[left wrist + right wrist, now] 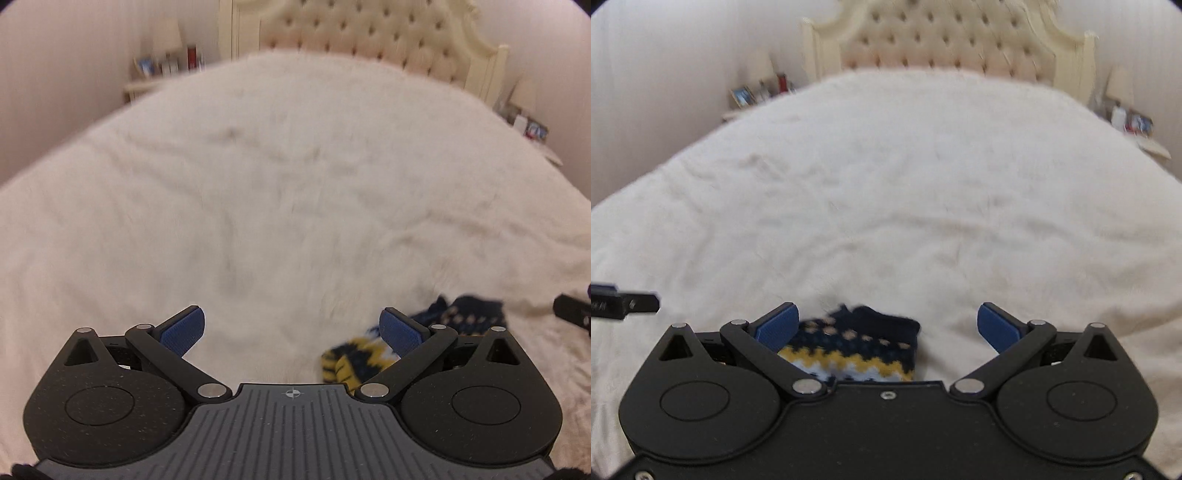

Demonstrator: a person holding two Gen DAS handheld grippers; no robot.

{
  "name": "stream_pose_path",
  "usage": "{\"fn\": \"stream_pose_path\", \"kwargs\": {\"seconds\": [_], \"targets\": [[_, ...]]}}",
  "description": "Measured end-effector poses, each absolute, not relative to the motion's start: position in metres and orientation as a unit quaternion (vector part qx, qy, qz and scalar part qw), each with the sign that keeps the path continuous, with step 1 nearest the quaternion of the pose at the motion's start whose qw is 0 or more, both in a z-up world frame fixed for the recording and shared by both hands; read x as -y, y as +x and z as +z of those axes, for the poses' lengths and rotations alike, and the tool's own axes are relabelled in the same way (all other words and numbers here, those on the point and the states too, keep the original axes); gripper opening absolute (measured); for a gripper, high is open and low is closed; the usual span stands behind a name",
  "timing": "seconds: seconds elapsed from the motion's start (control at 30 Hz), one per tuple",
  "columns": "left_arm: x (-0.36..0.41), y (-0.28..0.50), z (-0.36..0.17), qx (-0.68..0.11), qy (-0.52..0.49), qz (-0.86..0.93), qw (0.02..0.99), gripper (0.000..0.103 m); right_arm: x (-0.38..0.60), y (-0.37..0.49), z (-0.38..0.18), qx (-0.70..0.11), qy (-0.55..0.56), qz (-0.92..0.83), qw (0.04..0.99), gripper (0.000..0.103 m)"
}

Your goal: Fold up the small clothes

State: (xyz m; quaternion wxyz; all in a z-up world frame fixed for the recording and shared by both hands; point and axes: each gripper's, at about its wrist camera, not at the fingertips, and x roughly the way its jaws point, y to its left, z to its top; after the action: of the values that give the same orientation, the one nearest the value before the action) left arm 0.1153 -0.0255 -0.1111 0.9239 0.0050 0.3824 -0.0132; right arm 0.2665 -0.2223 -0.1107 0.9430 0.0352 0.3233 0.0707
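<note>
Left wrist view: left tool (291, 326) spread wide, blue ribbed pads (183, 328) well apart, nothing between them. Hovering low over the shaggy white bed cover (280, 184), pointed toward the cream tufted headboard (369, 33). Small knitted garment in navy, yellow and white zigzag (354, 360) lying crumpled on the cover, just beside and partly behind the right-hand pad; most likely dropped there so as to be spread flat on a soft, roomy surface before folding. Black tip of the right tool (572, 310) poking in at the right edge, beyond the garment. Picture blurred, so finer knit detail not to be told.

Right wrist view: right tool (888, 328) likewise spread open, gripping nothing. Held level and low, aimed up the bed at the headboard (945, 37). Knitted garment (853, 350) directly below and ahead, lying on the bed cover (886, 184) between the pads but nearer the left-hand one (777, 328), its navy edge farthest away; whether that pad touches the knit cannot be told. Black tip of the left tool (628, 304) entering at the left edge, well apart from the garment. Poses suggest both tools flanking the garment, ready for a grasp; fold apparently not yet made.
</note>
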Motion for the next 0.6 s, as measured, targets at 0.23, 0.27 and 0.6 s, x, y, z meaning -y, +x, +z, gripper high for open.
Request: {"fn": "stream_pose_path", "kwargs": {"seconds": [0.23, 0.27, 0.6], "targets": [[0.052, 0.078, -0.066, -0.333, -0.002, 0.019, 0.943, 0.103, 0.217, 0.219, -0.082, -0.267, 0.021, 0.035, 0.963, 0.103], [0.056, 0.072, -0.063, -0.336, -0.007, 0.020, 0.942, 0.103, 0.216, 0.214, -0.080, -0.266, 0.011, 0.020, 0.964, 0.103], [0.086, 0.024, -0.068, -0.423, 0.038, 0.082, 0.901, 0.102, 0.236, 0.175, -0.075, -0.369, 0.071, 0.048, 0.925, 0.102]]}}
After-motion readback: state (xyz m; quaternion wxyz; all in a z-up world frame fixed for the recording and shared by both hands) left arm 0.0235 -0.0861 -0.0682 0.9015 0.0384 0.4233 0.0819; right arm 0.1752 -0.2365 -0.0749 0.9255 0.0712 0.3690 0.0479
